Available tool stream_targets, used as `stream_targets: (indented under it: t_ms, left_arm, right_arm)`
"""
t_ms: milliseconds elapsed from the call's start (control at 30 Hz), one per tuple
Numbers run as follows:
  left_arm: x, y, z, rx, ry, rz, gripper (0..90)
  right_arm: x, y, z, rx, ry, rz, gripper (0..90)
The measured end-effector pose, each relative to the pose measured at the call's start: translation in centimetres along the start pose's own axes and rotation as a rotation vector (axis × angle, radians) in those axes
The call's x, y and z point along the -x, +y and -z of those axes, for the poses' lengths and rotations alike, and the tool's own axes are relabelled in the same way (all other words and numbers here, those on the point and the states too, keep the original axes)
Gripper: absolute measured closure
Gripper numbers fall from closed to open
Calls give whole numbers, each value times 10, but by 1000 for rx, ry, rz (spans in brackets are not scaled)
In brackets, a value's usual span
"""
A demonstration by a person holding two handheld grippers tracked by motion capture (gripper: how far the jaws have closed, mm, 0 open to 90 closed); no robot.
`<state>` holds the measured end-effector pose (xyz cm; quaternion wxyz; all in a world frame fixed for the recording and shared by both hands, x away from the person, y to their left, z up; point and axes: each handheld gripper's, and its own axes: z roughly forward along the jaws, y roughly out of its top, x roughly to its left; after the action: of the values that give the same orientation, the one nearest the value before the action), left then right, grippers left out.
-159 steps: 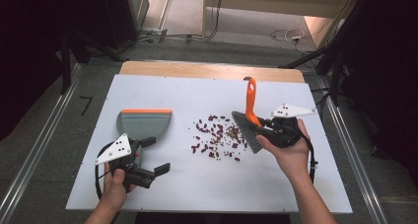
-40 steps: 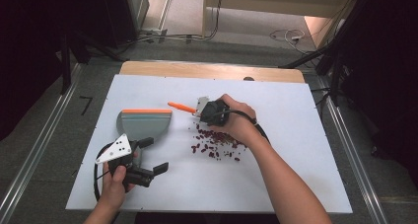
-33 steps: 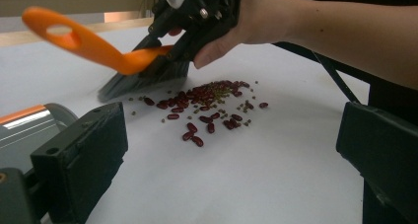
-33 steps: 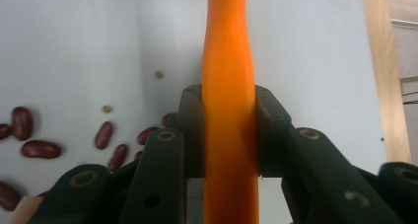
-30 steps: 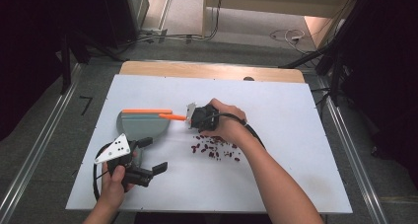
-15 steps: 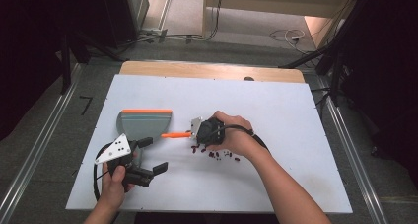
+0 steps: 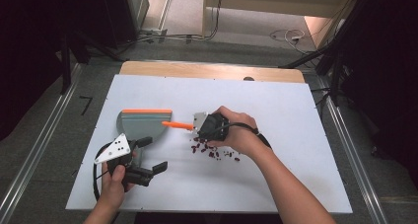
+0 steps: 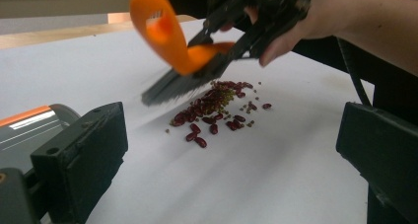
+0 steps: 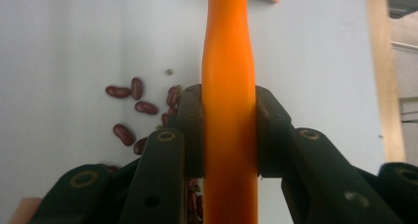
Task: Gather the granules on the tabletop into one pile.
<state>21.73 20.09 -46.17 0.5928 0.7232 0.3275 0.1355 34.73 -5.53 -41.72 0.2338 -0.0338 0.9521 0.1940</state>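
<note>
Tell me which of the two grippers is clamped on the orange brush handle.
The right gripper: its jaws pinch the orange brush handle over the beans. The left gripper holds nothing, beside the dustpan.

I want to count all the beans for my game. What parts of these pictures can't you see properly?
- Beans, high view: too small to count, some under the right hand.
- Brush bristles, left gripper view: blurred.
- Brush handle, right gripper view: cut off at top and bottom edges; it and the right gripper cover beans.
- Dustpan, left gripper view: partly behind a jaw, cut by the edge.
</note>
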Motion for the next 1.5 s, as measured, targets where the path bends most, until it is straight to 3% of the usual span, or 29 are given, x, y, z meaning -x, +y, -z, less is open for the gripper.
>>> stream_targets:
  t_ms: [33,133,167,200,233,300,333,367,500,567,700,733,800,1067,1500]
  left_arm:
    - [0,0,0,2,0,1,1]
    - [0,0,2,5,3,1,1]
    - [-1,1,2,8,2,4,1]
    - [-1,0,2,10,0,4,1]
    - [-1,0,2,10,0,5,1]
    - [-1,0,2,10,0,5,2]
    - [-1,0,2,10,-1,5,1]
    - [-1,0,2,10,-1,5,1]
    - [-2,0,3,9,0,5,1]
    - [-2,0,3,10,0,8,1]
    - [-2,0,3,9,-2,6,1]
    - [-2,0,3,8,-2,5,1]
    - [-2,0,3,8,-3,5,1]
    - [-1,0,2,4,-4,4,1]
    - [0,-1,0,1,-7,4,1]
  right_arm:
    - [1,2,6,-7,6,-42,688]
    - [5,12,19,8,91,-256,688]
    - [5,12,19,8,91,-256,688]
    - [2,17,18,-7,139,-311,688]
    - [2,17,18,-7,139,-311,688]
    - [-3,21,14,-25,163,-356,689]
    - [-3,25,7,-37,216,-451,688]
    - [-3,25,7,-37,216,-451,688]
    - [1,26,-7,-23,318,-623,689]
    - [4,23,-15,-18,346,-692,688]
    - [11,12,-33,2,476,-873,687]
    - [12,8,-36,-3,465,-902,688]
    - [13,3,-41,-27,424,-929,688]
    - [21,-24,-41,-65,367,-1047,685]
    - [32,-66,-32,-86,307,-1137,677]
